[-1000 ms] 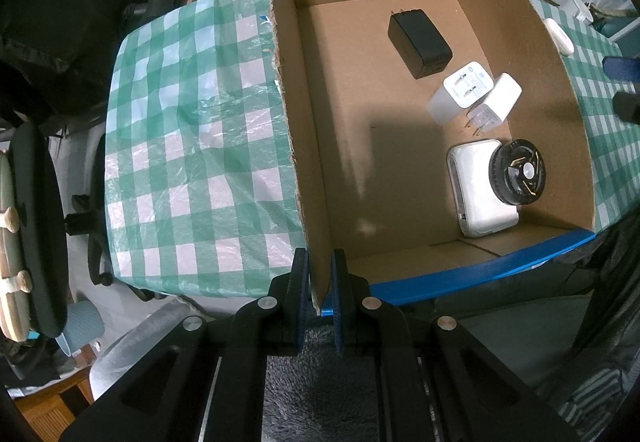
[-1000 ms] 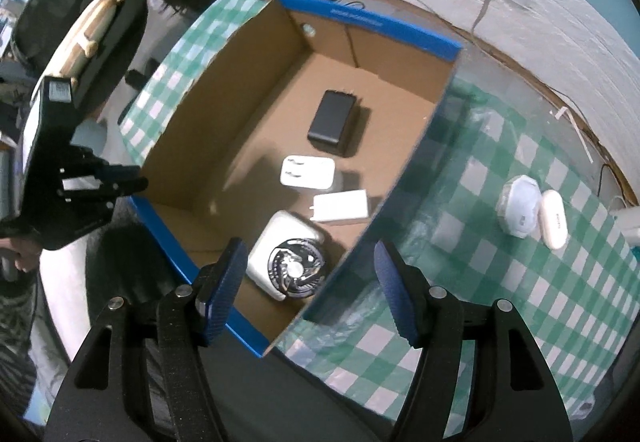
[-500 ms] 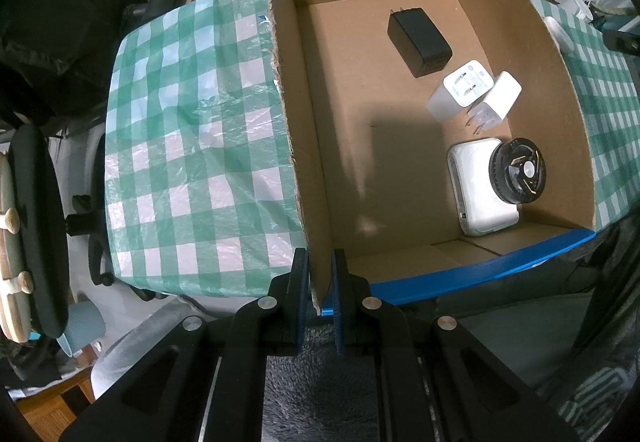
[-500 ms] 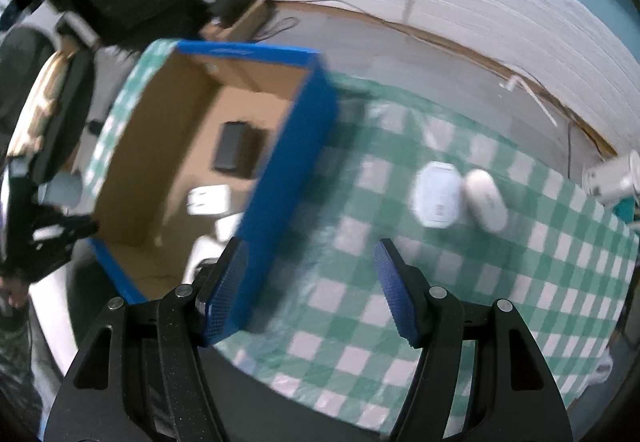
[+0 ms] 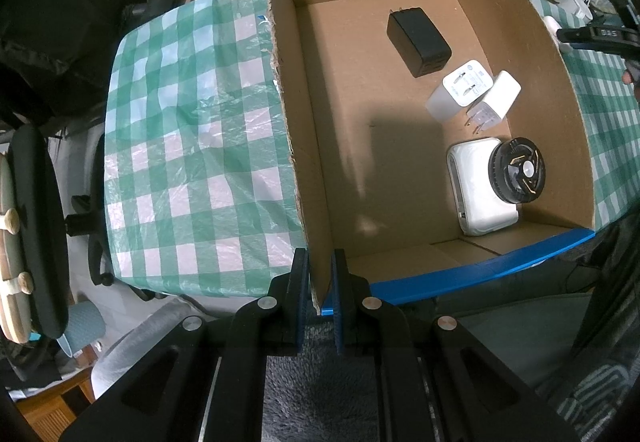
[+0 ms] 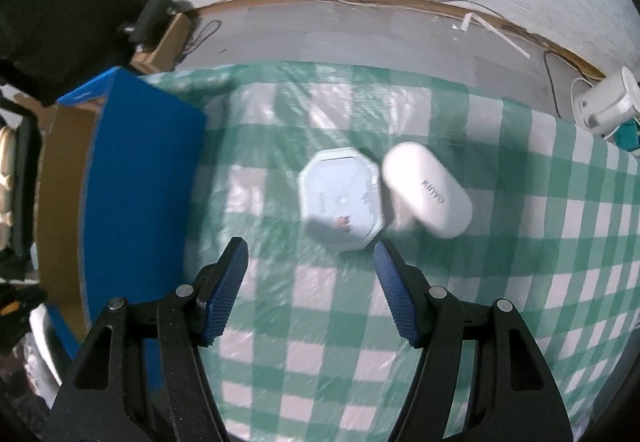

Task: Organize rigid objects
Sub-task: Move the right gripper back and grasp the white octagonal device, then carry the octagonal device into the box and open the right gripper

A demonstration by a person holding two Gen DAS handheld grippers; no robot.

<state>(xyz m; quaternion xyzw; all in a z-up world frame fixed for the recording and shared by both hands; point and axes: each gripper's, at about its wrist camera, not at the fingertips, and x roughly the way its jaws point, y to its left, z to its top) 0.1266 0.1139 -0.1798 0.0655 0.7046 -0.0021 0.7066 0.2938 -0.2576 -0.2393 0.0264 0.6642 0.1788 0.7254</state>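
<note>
Jaws of left gripper (image 5: 318, 292) pinch cardboard box (image 5: 304, 146) wall at near corner; right gripper (image 6: 310, 284) jaws spread, empty, above checkered tablecloth (image 6: 500, 282), octagonal white device (image 6: 342, 200) and white oval case (image 6: 426, 190) just ahead.

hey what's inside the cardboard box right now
Inside the cardboard box: a black charger, two white plug adapters, and a white device with a black round fan lying on it. What's beneath the fan is hidden.
</note>
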